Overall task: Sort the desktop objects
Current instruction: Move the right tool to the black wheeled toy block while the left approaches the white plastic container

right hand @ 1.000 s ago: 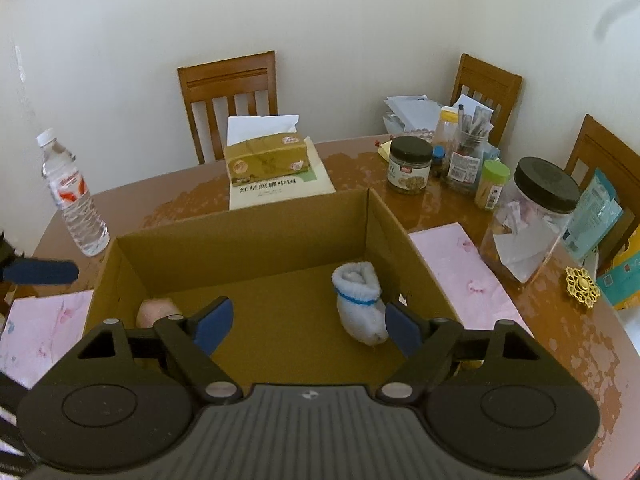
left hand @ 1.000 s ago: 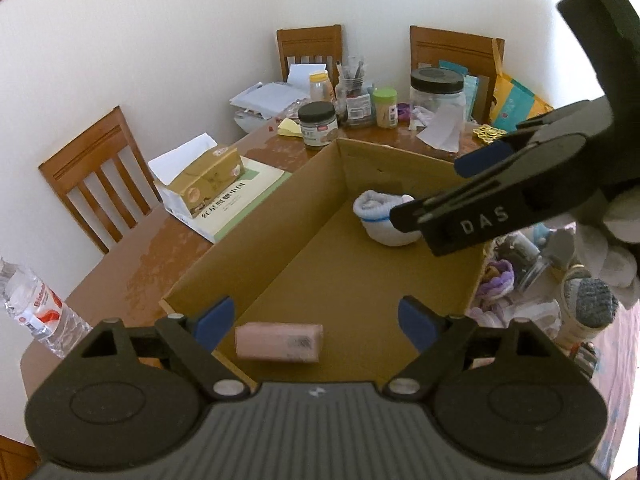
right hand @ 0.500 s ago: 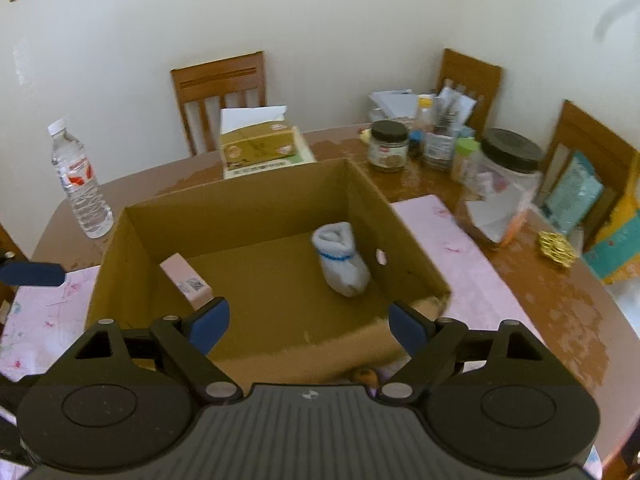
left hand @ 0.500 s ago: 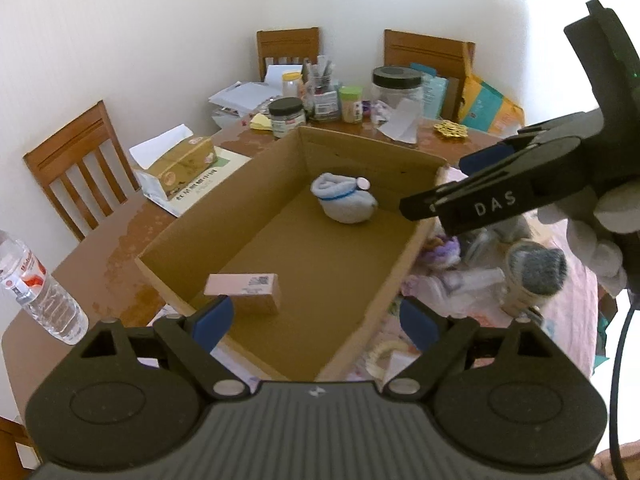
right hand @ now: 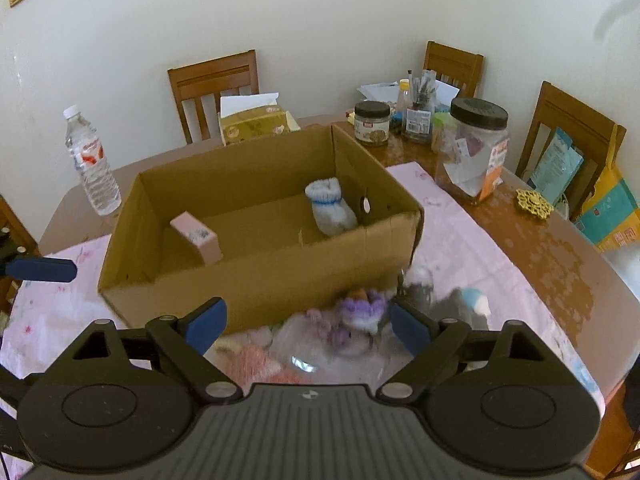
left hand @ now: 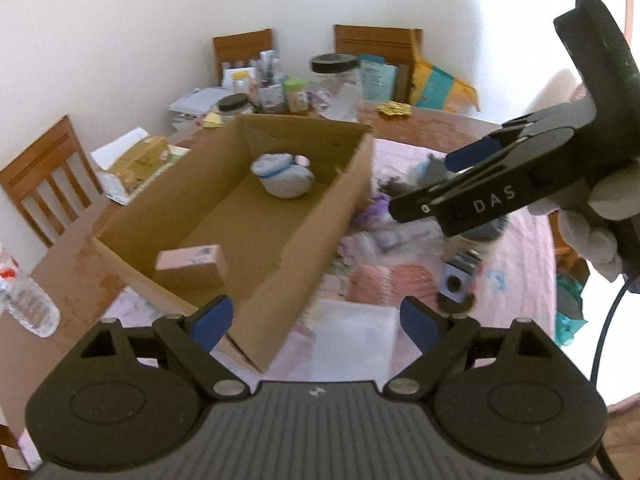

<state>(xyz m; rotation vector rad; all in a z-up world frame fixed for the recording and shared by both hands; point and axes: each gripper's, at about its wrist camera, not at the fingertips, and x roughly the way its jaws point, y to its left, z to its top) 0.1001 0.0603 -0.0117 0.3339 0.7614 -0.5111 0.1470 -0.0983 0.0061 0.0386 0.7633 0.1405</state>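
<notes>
We are looking along two hand-held tools at a cluttered wooden worktop [right hand: 552, 256] partly covered by a pink cloth [right hand: 452, 240].

Going left to right in the right wrist view: a clear water bottle [right hand: 91, 164] is standing near the worktop's left edge. Beside it an open cardboard box [right hand: 256, 280] is sitting on the cloth. Inside, a pink carton [right hand: 197, 237] is leaning at the left end and a white sock with a blue stripe [right hand: 330, 207] is lying at the right end, well apart. Just in front of the box's near wall, a blurred heap of small things is waiting: a purple knitted piece [right hand: 360, 312] and a grey-and-blue soft item [right hand: 464, 304].

We are judging the knitted pieces light, soft and floppy, not fragile; pinching a bunched fold mid-body should hold best. The pink carton looks light and stiff, best taken across its narrow faces.

The left tool [left hand: 316, 322] is standing wide and empty, hovering over the box's near corner and the cloth. The right tool [right hand: 308, 322] is opening its jaws, nothing gripped between them; the heap is lying below and beyond. In the left wrist view a gloved hand [left hand: 596, 216] is carrying the right tool.
</notes>
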